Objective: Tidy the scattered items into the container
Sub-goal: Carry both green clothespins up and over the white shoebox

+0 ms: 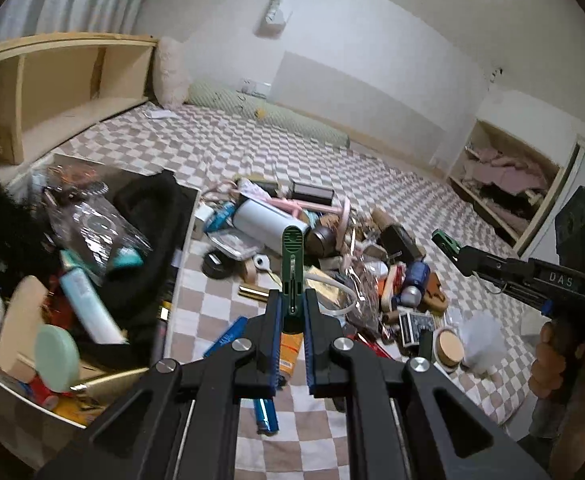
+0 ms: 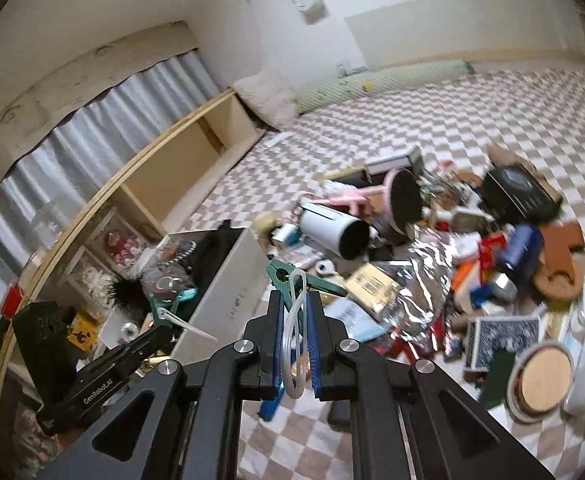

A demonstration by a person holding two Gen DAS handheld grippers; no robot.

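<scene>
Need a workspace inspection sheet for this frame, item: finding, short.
Surface: checkered cloth, mostly covered mid-frame.
Job's things: white container already crowded with items; green clips held in both claws.
Clutter: pile beside container, including white cylinder, card deck, cork-topped lid, crinkled clear wrap.
Grippers: left claw shut on green clip; right claw shut on green clip with white loop.
Cables: nothing seen.
Surroundings: wooden shelf, curtain, white wall.
</scene>
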